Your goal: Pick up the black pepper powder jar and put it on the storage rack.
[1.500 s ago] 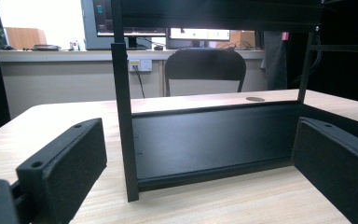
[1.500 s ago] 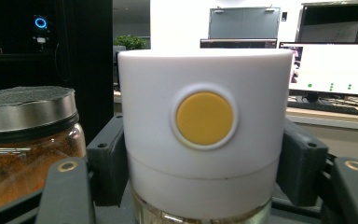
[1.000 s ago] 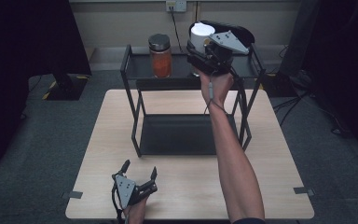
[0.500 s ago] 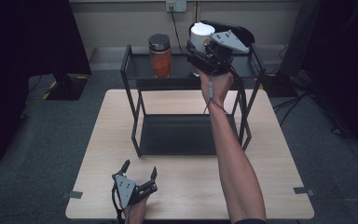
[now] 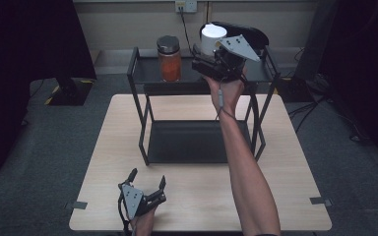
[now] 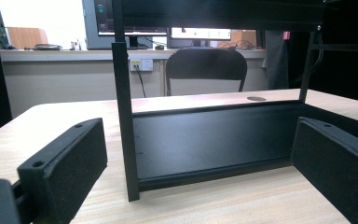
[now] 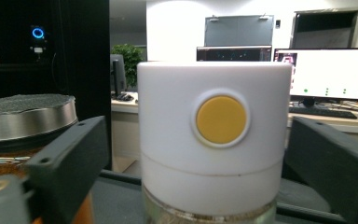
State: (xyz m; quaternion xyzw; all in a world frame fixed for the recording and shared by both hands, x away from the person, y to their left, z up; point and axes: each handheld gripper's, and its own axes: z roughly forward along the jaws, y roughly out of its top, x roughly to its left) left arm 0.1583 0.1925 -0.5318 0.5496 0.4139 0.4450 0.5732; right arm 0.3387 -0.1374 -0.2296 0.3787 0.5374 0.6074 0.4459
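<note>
Two jars on black metal shelf rack (image 5: 142,73)
Right hand-held gripper (image 7: 191,154), released, brackets white-capped round glass jar (image 7: 214,140): likely slippery, fragile; grip the cap.

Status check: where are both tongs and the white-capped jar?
Right tongs open, jaws either side of white-capped jar on rack top. Left tongs open, low over table. Orange jar close beside.

Very little is changing across the high view. The right gripper (image 5: 207,61), raised at the upper centre of the frame, is edging slightly up and toward the white-capped container (image 5: 212,38) on the rack's top shelf (image 5: 147,69), its jaws standing apart on either side of the cap in the right gripper view.
</note>
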